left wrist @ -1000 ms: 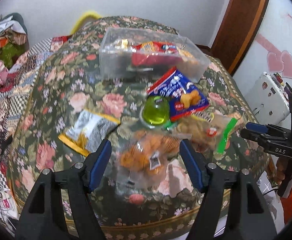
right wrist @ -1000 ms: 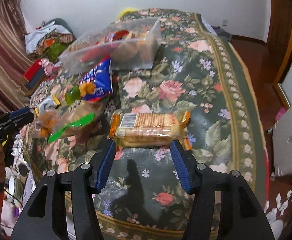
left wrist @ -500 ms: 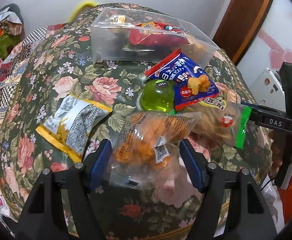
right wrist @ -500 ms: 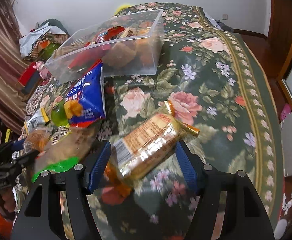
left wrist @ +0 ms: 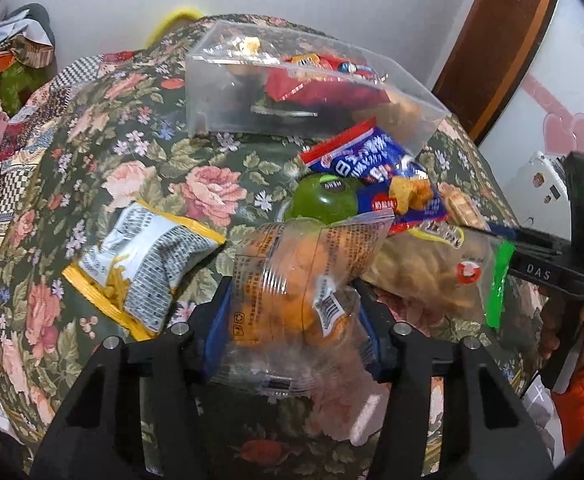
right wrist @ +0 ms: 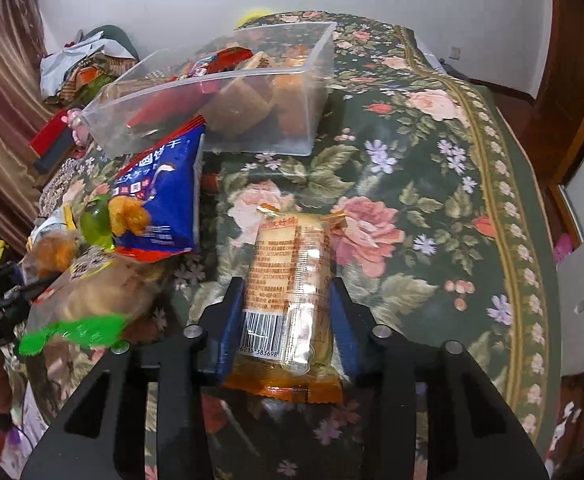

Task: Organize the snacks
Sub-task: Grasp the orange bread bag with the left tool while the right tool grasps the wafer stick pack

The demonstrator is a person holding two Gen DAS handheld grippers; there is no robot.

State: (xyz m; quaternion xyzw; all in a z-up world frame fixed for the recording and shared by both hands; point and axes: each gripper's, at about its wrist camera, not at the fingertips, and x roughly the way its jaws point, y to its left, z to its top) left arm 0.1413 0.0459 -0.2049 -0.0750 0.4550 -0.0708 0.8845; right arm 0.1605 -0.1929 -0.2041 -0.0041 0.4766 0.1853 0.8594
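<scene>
My left gripper (left wrist: 292, 320) is shut on a clear bag of orange snacks (left wrist: 292, 280), its blue pads pressed on both sides. My right gripper (right wrist: 288, 316) is shut on a clear cracker pack with orange ends (right wrist: 292, 280), held lengthwise between the pads. A clear plastic bin (left wrist: 292, 92) with several snacks inside stands at the far side of the floral table; it also shows in the right wrist view (right wrist: 220, 96). The right gripper's body (left wrist: 551, 268) shows at the right of the left wrist view.
On the table lie a blue snack bag (left wrist: 375, 176), a green jelly cup (left wrist: 323, 200), a silver-yellow packet (left wrist: 148, 264) and a clear bag with a green strip (left wrist: 443, 272). The floral tablecloth (right wrist: 431, 200) is bare to the right. A wooden door (left wrist: 491, 40) stands behind.
Both grippers have closed on their packs. The left took hold of the orange snack bag; the right took hold of the cracker pack, which turned lengthwise between the fingers.
</scene>
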